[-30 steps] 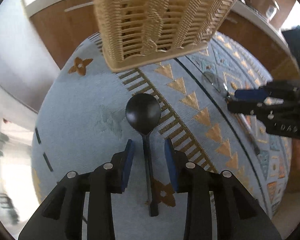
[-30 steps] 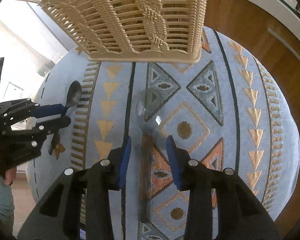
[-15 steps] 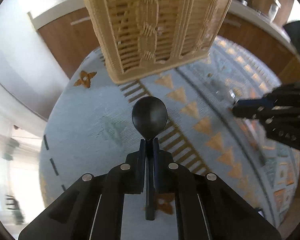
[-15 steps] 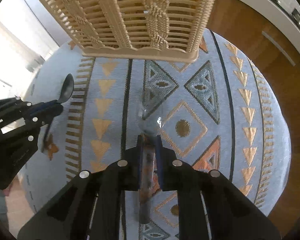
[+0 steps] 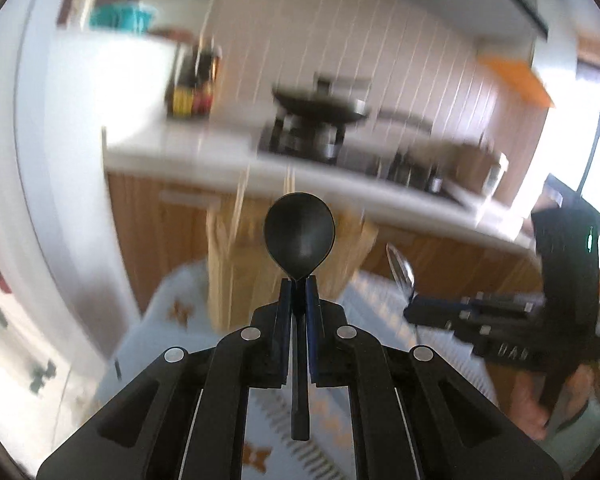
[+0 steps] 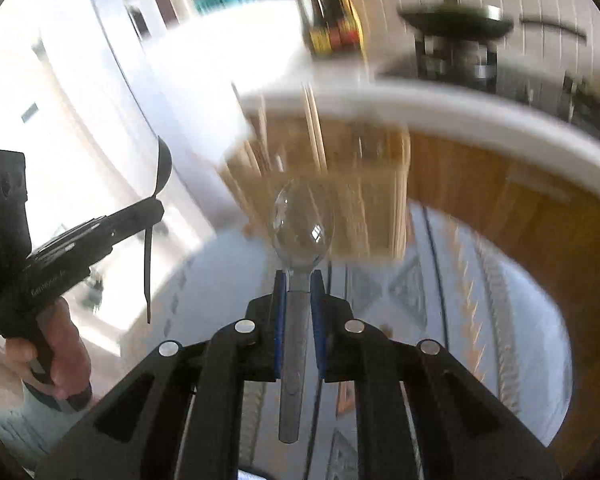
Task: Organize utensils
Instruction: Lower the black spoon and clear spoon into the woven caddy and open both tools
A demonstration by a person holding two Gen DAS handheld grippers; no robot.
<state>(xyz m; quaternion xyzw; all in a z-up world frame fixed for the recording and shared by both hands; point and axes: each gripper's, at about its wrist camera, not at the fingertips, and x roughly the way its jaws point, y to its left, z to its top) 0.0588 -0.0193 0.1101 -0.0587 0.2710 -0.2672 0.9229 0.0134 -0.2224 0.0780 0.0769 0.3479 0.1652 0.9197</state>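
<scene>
My left gripper (image 5: 299, 280) is shut on the neck of a black spoon (image 5: 299, 237), whose bowl points away from me, raised above the patterned cloth. My right gripper (image 6: 299, 274) is shut on the handle of a clear-bowled spoon (image 6: 303, 220), also lifted off the cloth. A blurred tan woven basket (image 5: 236, 276) stands behind the black spoon; in the right wrist view the basket (image 6: 364, 184) is just beyond the clear spoon. Each view shows the other gripper from the side: the right gripper (image 5: 410, 306) with the clear spoon (image 5: 400, 268), the left gripper (image 6: 156, 206) with the black spoon (image 6: 162, 168).
The round table's blue patterned cloth (image 6: 480, 320) lies below both grippers. Behind it runs a white counter (image 5: 340, 184) on wooden cabinets, with a stove and dark pan (image 5: 320, 100) and bottles (image 5: 192, 88). A hand (image 6: 60, 344) holds the left gripper's grip.
Both grippers closed on their spoons, which lay on the cloth, then rose and tilted up. The spoons now hang in the air and the kitchen counter has come into view.
</scene>
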